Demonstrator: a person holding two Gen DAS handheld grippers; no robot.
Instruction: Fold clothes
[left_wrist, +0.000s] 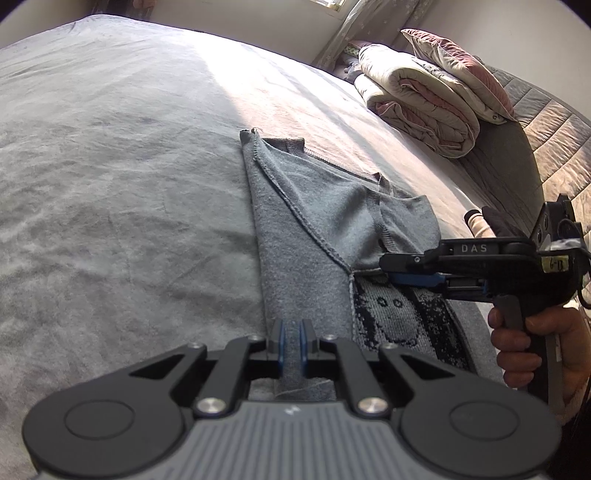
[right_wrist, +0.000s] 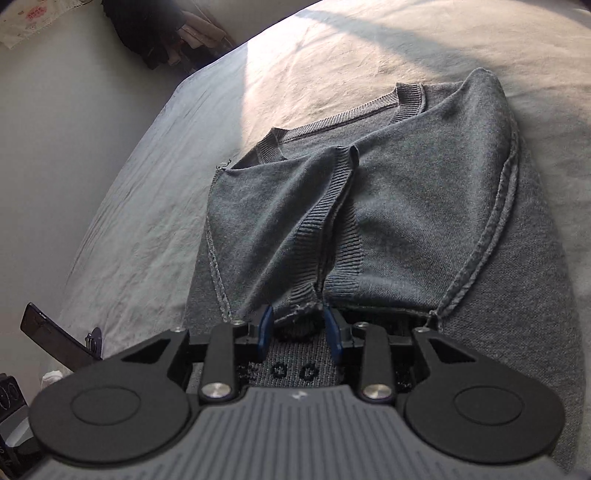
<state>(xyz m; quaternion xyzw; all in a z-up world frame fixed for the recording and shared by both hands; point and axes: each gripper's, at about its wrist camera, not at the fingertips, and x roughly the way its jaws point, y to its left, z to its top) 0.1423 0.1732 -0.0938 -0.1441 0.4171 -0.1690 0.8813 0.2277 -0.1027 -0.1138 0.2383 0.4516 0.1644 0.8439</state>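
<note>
A grey knit sweater (left_wrist: 317, 221) lies inside out on the bed, sleeves folded in over the body; a black knitted face pattern (left_wrist: 399, 314) shows near its lower part. My left gripper (left_wrist: 291, 339) is shut on the sweater's near edge. My right gripper (left_wrist: 391, 271) comes in from the right at the sleeve cuffs. In the right wrist view the sweater (right_wrist: 406, 192) fills the middle, and the right gripper (right_wrist: 299, 328) stands partly open around the bunched ribbed cuff (right_wrist: 306, 291).
The bed (left_wrist: 110, 184) has a grey sheet with a sunlit band. A folded duvet (left_wrist: 424, 96) and a pillow (left_wrist: 458, 62) lie at the headboard. A dark object (right_wrist: 51, 339) stands beside the bed.
</note>
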